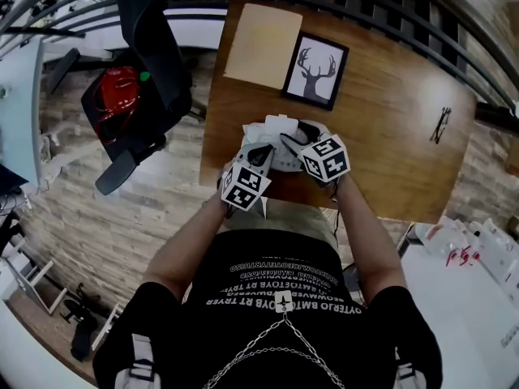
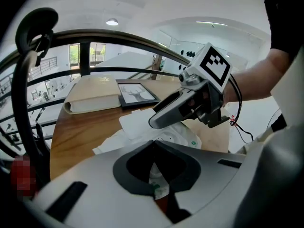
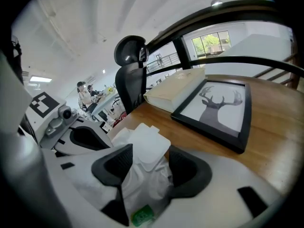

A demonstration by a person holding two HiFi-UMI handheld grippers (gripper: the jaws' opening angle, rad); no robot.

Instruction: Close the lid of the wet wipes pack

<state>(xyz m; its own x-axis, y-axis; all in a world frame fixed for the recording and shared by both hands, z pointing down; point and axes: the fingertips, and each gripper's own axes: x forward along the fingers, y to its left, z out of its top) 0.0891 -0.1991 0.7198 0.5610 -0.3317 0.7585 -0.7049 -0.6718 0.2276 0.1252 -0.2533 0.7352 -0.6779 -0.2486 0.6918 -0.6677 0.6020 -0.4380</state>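
Two tongs meet over the wet wipes pack (image 3: 142, 186) at the near edge of the wooden surface (image 1: 389, 128). To the left, off the surface, stands a black office chair (image 1: 150, 71). The left tongs (image 2: 153, 146) are closed, tips together, pinching a fold of the pack's white film. The pack lies crumpled between both tools, its white lid (image 3: 148, 146) raised and open. The right tongs (image 3: 149, 167) stand spread apart, with the pack and that lid between the two pads. Farther back lie a beige book (image 1: 263, 45) and, right of it, a framed deer picture (image 1: 316, 70).
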